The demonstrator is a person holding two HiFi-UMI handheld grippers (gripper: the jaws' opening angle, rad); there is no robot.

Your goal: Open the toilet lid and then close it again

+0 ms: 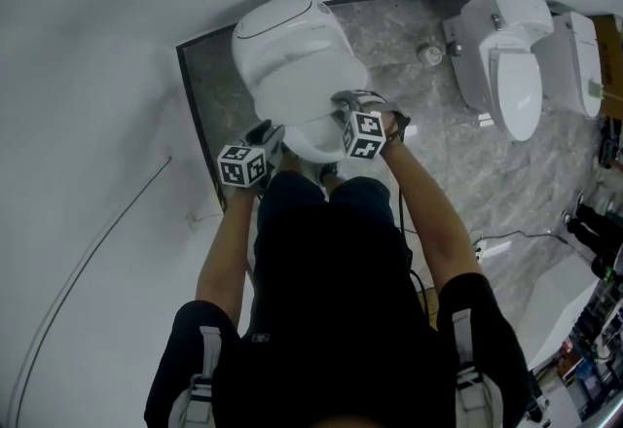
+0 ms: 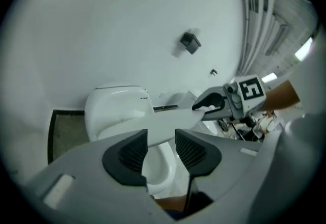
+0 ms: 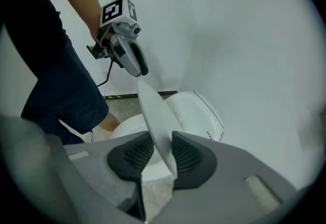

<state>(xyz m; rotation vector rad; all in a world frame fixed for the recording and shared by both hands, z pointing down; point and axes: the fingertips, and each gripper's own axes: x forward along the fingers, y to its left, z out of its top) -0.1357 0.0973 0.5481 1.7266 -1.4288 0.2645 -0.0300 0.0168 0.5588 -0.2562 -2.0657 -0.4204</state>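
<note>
A white toilet stands below me, its lid (image 1: 297, 86) lifted partway off the bowl (image 1: 316, 142). My right gripper (image 1: 343, 107) is shut on the lid's right front edge; in the right gripper view the thin lid (image 3: 153, 111) runs edge-on between its pads, right gripper (image 3: 162, 152). From the left gripper view I see that gripper (image 2: 210, 107) clamped on the lid (image 2: 163, 125). My left gripper (image 1: 275, 139) is at the lid's left front edge with its jaws open, left gripper (image 2: 162, 149). The lid's edge shows just beyond their gap, untouched.
Two more white toilets (image 1: 511, 66) (image 1: 582, 61) stand to the right on the grey marbled floor (image 1: 399, 32). A white wall carries a small black box (image 2: 190, 42). A thin cable (image 1: 88, 261) runs at left. My legs stand close to the bowl's front.
</note>
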